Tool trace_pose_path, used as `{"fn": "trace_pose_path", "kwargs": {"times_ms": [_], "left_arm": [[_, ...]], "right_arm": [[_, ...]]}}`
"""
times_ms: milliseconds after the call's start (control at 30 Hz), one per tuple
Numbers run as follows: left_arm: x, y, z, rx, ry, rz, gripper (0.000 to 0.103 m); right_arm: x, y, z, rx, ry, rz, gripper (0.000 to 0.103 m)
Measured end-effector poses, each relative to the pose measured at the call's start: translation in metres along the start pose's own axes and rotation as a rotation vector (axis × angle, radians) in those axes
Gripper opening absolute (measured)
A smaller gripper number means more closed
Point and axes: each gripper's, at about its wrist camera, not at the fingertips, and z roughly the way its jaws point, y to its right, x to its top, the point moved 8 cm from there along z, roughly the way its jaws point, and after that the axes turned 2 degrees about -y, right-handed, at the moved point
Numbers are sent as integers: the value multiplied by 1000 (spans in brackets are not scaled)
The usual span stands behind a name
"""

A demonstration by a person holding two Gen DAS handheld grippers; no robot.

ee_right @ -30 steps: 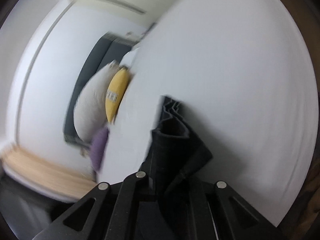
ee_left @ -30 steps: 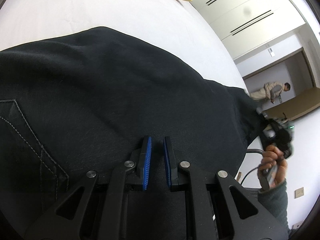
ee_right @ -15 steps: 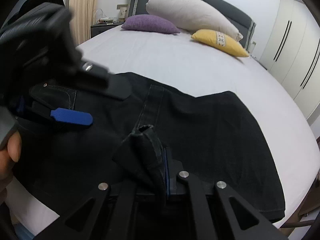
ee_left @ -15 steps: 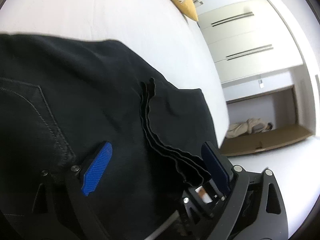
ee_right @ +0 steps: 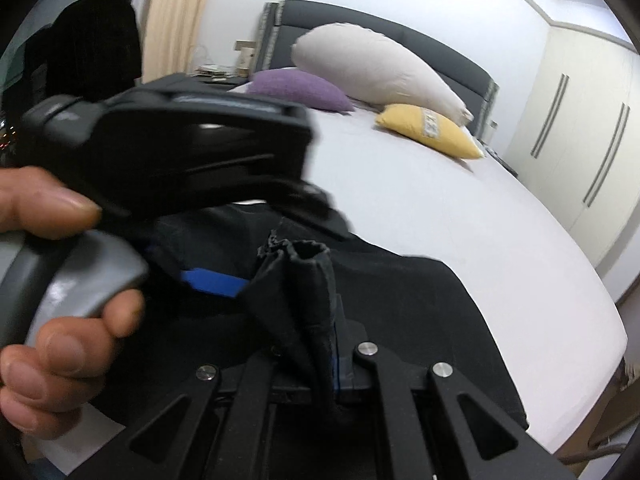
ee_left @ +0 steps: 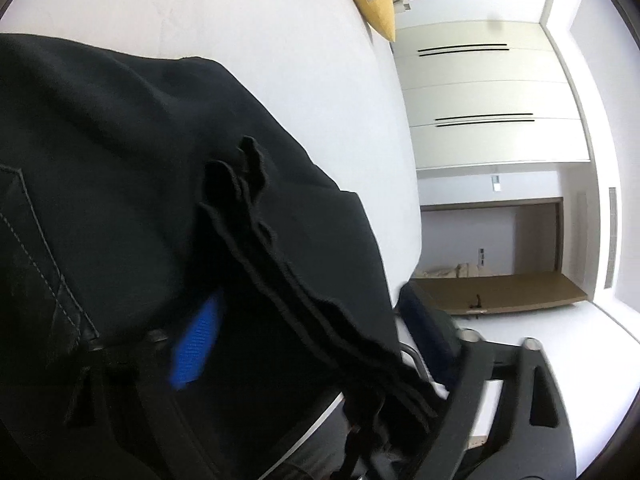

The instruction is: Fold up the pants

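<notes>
In the left wrist view, the left gripper (ee_left: 304,336), shut a second ago, is now standing wide around the bunched hems of the black denim pants (ee_left: 120,152) lying on the white bed (ee_left: 280,40).

In the right wrist view, the right gripper (ee_right: 320,360) is still pinching those hems at twelve o'clock; a handover looks imminent.
</notes>
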Motion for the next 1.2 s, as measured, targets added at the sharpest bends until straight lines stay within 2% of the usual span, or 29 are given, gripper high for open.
{"fn": "trace_pose_path", "kwargs": {"times_ms": [33,67,133,200,400,633,900,1067,1133,1200], "left_arm": [[0,-2,-1,4,-20,4,48],[0,-6,-2,24,-36,12,32],[2,-11,-9,65,-47,42,26],[2,-15,-15,100,-61,76,15],[0,-19,-23,182,-107,181,12],[8,-21,-39,242,-99,233,12],[-4,-47,-56,279,-78,230,12],[-7,-65,-65,288,-62,186,13],[-6,-72,-70,279,-51,160,13],[-3,-71,-71,285,-37,155,13]], "right_arm": [[1,-3,2,2,0,-10,6],[2,-7,3,5,-4,-22,6],[3,-15,3,12,-13,-38,6],[2,-23,7,13,-27,-72,7],[7,-40,9,44,-34,-133,7],[9,-53,15,75,-42,-161,7],[7,-59,25,113,-63,-200,7],[2,-72,32,137,-74,-227,7],[-4,-75,42,160,-118,-227,14],[-6,-70,47,179,-135,-191,15]]}}
